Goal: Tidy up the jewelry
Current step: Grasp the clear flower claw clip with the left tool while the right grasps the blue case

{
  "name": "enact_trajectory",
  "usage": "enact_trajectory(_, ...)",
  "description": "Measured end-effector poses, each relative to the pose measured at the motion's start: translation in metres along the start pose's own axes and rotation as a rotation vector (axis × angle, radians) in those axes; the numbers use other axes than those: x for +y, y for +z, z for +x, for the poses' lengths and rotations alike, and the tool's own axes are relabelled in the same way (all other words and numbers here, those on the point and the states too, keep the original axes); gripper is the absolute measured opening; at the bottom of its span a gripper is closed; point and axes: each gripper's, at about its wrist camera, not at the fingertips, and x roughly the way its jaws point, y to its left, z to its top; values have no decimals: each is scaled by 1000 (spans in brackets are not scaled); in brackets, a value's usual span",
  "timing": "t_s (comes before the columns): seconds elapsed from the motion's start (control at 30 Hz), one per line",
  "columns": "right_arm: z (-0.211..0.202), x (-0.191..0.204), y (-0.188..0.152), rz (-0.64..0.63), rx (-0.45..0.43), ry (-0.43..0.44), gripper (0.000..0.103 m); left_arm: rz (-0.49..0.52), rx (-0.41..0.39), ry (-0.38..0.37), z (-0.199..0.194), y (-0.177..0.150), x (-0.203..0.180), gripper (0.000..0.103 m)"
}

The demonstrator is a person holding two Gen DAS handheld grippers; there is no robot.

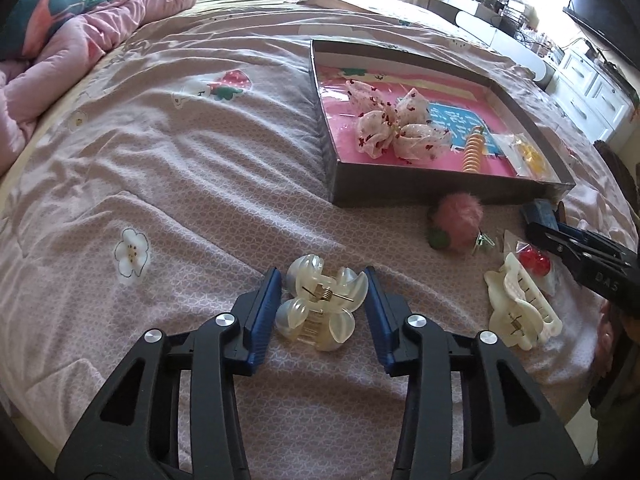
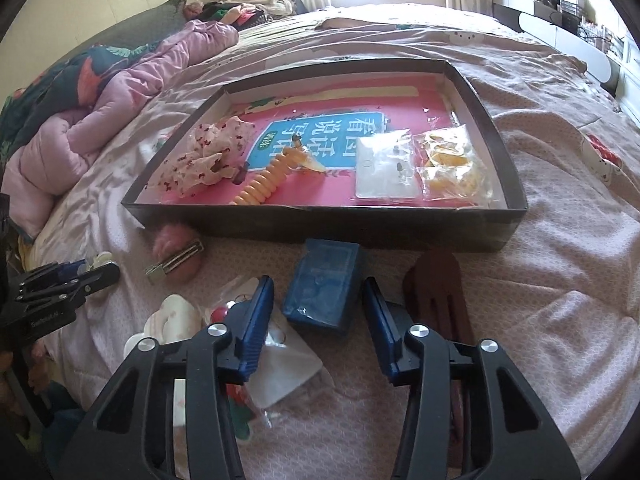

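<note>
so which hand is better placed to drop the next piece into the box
Right, probably. The right gripper already brackets the blue case lying just in front of the box. The left gripper brackets the clear flower claw clip, but it lies farther from the box wall. Neither visibly pinches yet.

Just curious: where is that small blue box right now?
In the right wrist view, the blue box lies on the bedspread between the right fingers, just before the tray.
</note>
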Motion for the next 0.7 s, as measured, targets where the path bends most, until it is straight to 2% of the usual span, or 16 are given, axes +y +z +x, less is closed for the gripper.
enact_trajectory(0.07, 3, 1, 1, -5, 5, -1, 34, 3, -2, -4, -1, 0, 0, 33)
enact_trajectory(0.4, -15, 11, 0, -56, -52, 62, 33, 12, -58, -38, -16, 1, -5, 33)
enact_trajectory(0.53, -26, 13, -2, -76, -73, 74, 33, 36, -86, -18, -24, 1, -12, 33)
enact_trajectory(0.7, -43, 10, -5, -77, -94, 87, 33, 44, -114, -50, -36, 1, -22, 33)
